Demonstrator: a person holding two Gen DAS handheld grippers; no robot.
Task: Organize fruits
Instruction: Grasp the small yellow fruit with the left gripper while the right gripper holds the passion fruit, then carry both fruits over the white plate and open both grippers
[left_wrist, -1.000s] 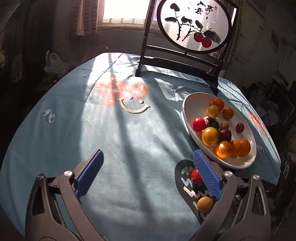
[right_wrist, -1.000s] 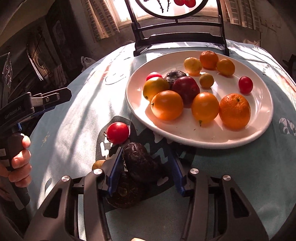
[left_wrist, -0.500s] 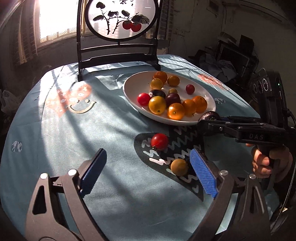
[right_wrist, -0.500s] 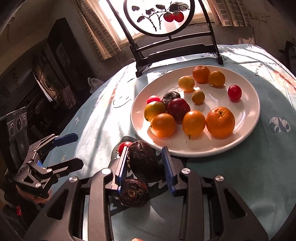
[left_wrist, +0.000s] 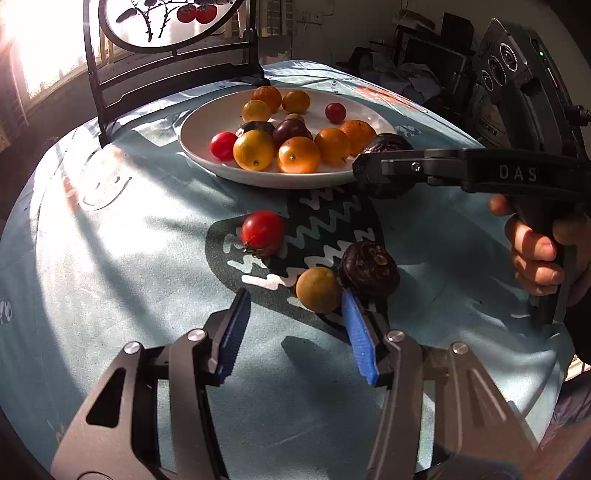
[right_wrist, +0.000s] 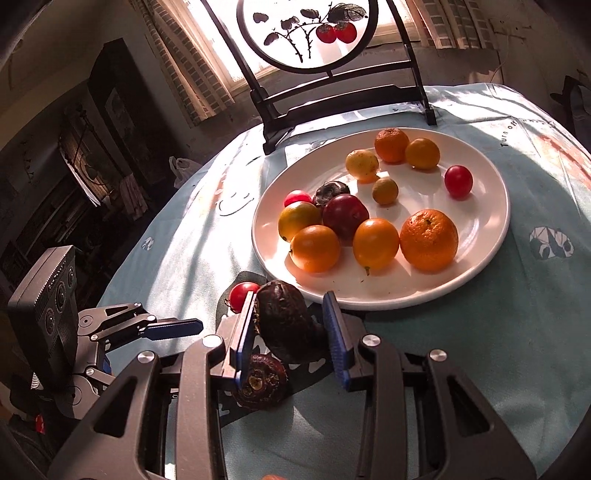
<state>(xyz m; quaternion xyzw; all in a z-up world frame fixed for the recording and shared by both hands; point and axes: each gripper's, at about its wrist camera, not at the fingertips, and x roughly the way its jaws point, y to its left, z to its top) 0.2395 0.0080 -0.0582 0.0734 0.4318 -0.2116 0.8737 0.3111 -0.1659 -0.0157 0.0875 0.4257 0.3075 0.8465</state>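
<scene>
Left wrist: my left gripper (left_wrist: 295, 328), jaws just narrowing but still empty, sits just short of the small yellow-brown round fruit (left_wrist: 318, 290) on the teal-clothed desk (left_wrist: 110, 280); I should centre it before squeezing, clear of the dark wrinkled fruit (left_wrist: 369, 269) beside it. Right wrist: my right gripper (right_wrist: 291, 332) jaws clamp another dark wrinkled passion fruit (right_wrist: 286, 325) raised just short of the white oval plate (right_wrist: 491, 258); carry it over the rim, set it in a free spot.
</scene>
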